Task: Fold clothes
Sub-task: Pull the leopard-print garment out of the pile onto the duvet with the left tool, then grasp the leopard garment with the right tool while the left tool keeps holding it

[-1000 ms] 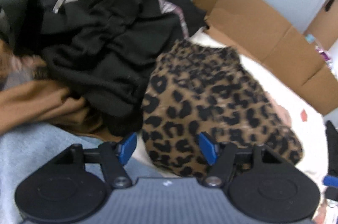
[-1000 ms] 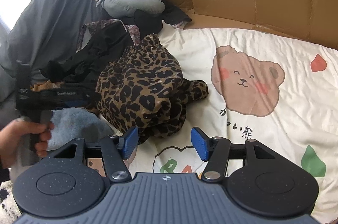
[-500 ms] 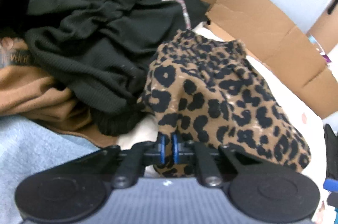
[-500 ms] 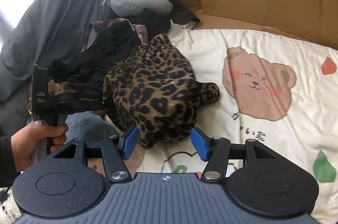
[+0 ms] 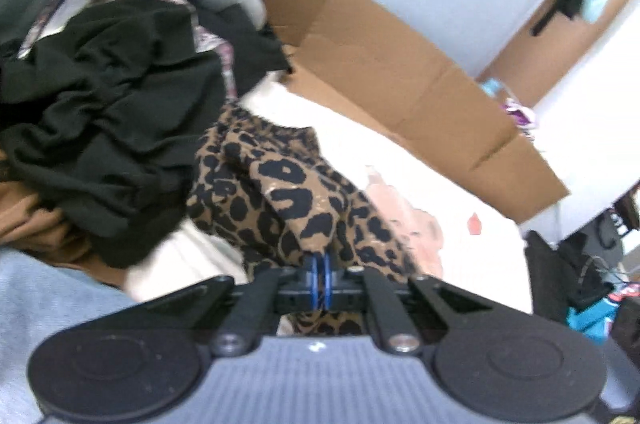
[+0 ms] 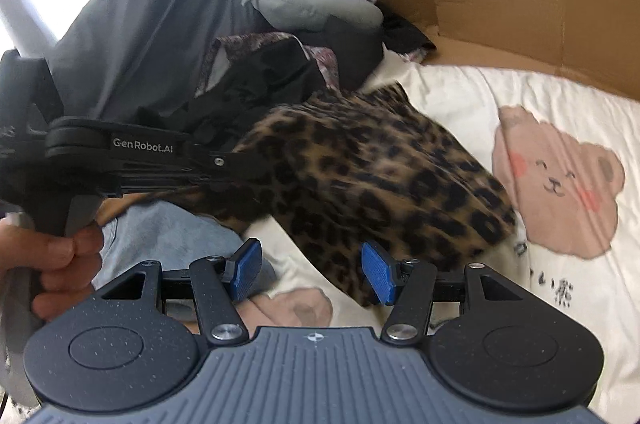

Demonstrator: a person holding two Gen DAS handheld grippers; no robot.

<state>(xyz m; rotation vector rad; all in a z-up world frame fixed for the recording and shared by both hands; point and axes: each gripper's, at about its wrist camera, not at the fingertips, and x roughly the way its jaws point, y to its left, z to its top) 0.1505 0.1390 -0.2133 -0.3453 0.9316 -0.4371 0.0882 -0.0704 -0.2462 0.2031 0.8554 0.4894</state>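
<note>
Left tongs clenched on a pinch of the leopard-print garment, its near edge raised off the bed sheet, beside the black clothes pile. Right tongs released, pads apart, hem just ahead. Judgement: draw the garment clear of the pile onto bare sheet, then take a second edge with the right tongs to spread it flat. A second ago the left tongs stood apart and the garment lay bunched; now it hangs stretched

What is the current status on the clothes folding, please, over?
Left gripper shut on leopard-print garment, part raised off the bear-print sheet. Right gripper open, holding nothing. Black clothes pile lies alongside the garment.
</note>
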